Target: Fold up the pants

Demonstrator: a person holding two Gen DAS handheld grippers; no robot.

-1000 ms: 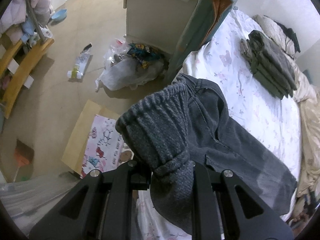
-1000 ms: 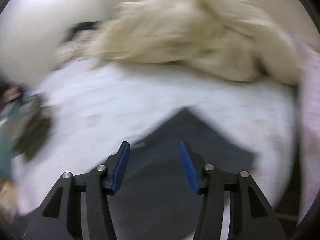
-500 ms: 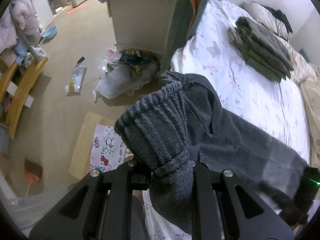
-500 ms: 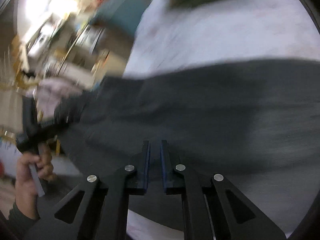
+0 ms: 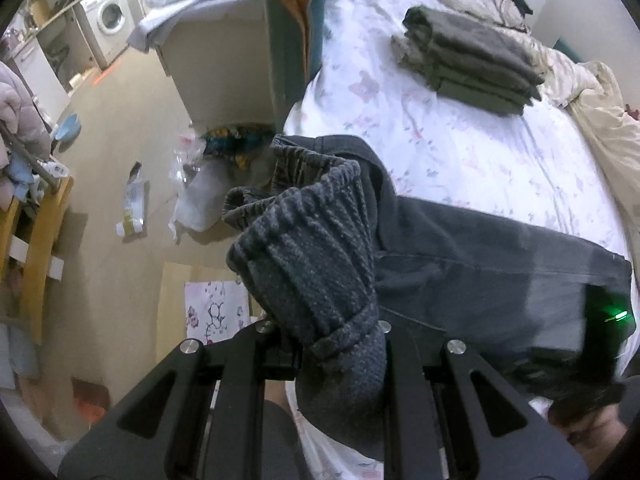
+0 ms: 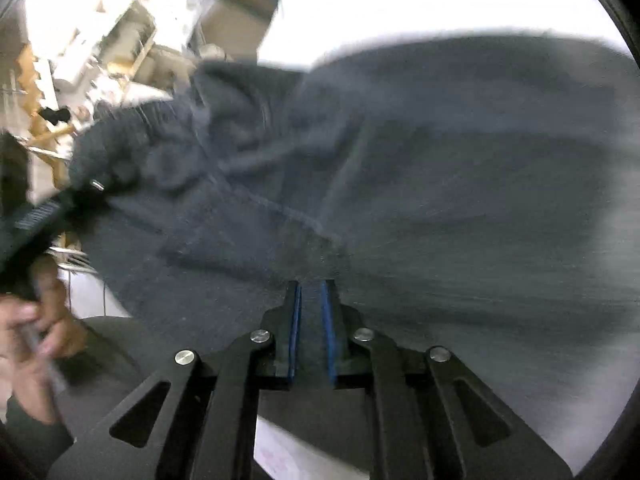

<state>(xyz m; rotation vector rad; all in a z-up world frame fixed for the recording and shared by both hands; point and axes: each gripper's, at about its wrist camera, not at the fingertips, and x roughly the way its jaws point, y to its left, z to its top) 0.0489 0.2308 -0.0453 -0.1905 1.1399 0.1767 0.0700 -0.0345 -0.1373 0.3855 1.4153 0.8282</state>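
Dark grey pants [image 5: 460, 264] lie across the near edge of a bed with a white flowered sheet [image 5: 460, 148]. My left gripper [image 5: 340, 336] is shut on their ribbed waistband, which bunches up over the fingers above the floor beside the bed. In the right wrist view, blurred, my right gripper [image 6: 312, 292] pinches a fold of the pants [image 6: 440, 184] between its blue pads; the jaws are opening slightly with the cloth still between them. The left gripper [image 6: 52, 208] and the hand [image 6: 36, 320] holding it show at that view's left.
A stack of folded olive pants [image 5: 468, 60] sits farther up the bed, with a beige duvet [image 5: 600, 120] at the right. Beside the bed stand a pale cabinet [image 5: 224, 60] and a teal cushion [image 5: 292, 40]. Plastic bags [image 5: 216, 184] and cardboard [image 5: 192, 312] lie on the floor.
My right gripper swung from the far end of the bed to the pants near the waist, and its jaws went from wide open to closed on the cloth. The left gripper rolled, still holding the waistband.
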